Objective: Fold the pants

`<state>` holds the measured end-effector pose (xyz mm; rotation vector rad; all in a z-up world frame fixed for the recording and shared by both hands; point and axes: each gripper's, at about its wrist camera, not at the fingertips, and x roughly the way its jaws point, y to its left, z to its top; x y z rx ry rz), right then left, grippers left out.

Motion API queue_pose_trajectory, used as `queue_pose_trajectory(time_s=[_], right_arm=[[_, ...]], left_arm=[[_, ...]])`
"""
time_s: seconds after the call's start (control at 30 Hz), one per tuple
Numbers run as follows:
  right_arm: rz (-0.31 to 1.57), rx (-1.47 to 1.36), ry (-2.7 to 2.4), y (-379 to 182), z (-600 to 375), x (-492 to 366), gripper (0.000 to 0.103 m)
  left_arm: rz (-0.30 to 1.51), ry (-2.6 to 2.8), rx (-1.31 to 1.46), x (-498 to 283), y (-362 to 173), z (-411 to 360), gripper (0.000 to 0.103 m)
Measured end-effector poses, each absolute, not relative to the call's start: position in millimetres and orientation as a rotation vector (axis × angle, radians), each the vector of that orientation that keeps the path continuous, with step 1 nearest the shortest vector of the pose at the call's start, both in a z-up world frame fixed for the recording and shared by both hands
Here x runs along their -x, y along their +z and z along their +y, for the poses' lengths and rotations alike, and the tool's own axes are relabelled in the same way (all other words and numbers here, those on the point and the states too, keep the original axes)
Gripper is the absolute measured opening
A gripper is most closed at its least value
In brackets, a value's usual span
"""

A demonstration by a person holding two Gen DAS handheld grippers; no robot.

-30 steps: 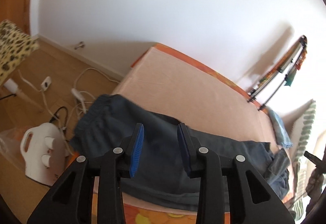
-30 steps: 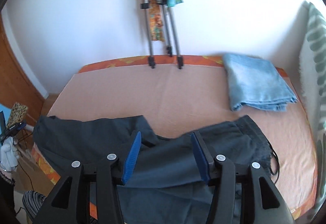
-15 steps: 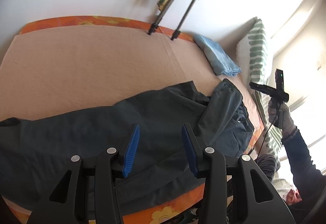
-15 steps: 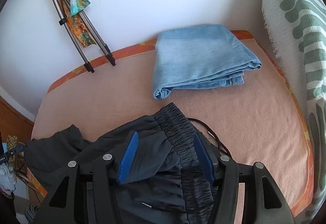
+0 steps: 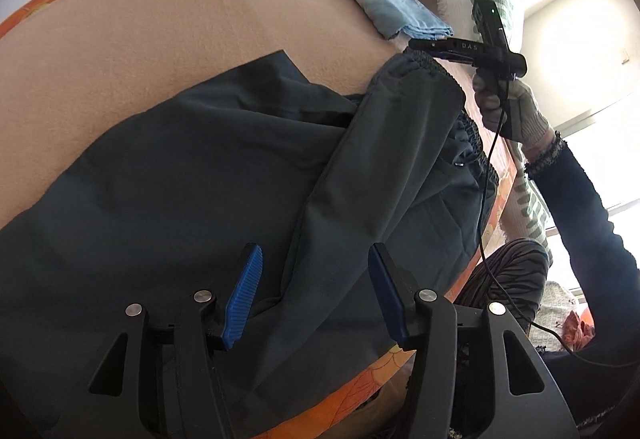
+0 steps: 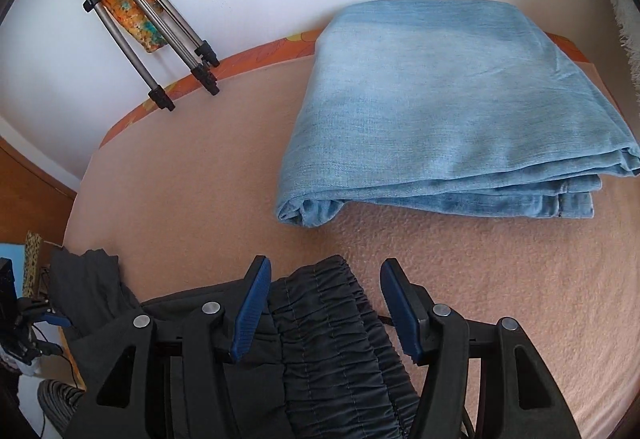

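Each tool has a black plastic frame with triangular cut-outs and round silver screw heads at its joints. The left tool carries two ribbed blue pads on its fingers, and the right tool matches it. Seen from the left wrist, the right tool bears the white letters "DAS" and a small green light. A thin black cable hangs from it. The right hand wears a light grey knit glove below a dark navy sleeve.

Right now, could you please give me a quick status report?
Left tool opening, nothing gripped. Right tool open over waistband. Dark pants unfolded. Folded jeans lie beyond, apart.
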<state>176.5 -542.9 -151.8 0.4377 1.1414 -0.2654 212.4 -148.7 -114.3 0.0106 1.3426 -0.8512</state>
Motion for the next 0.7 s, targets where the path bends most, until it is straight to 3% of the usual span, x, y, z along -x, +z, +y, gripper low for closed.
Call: queue_pose_trajectory(time_s=[0.13,0.27,0.37,0.4,0.43,0.7], right_arm=[[1.157,-0.427,-0.195,-158.4,-533.1,-183.2,0.055],[1.146,-0.4,-0.201,-157.4,-529.3,-179.8,0.025],[1.099,-0.422,-0.192,-144.0,-529.6,-172.7,0.008],[1.086,-0.413,-0.201,-137.8,-527.3,-170.1,0.007],[1.069,-0.401,-0.214,-129.7,-525.6,-166.0,0.007],[0.924,-0.369,-0.231,-68.1,-499.3,-120.6,0.004]], left_arm=[[1.372,-0.845,-0.034,-211.1,-128.1,-160.4,0.054],[1.355,-0.826,-0.053,-210.3,-133.9,-164.8,0.054],[1.34,-0.8,-0.043,-209.8,-138.2,-160.6,0.032],[1.332,-0.791,-0.056,-208.8,-139.2,-160.2,0.015],[1.318,-0.786,-0.069,-207.3,-138.7,-159.4,0.007],[1.218,-0.823,-0.129,-189.0,-121.8,-157.4,0.003]])
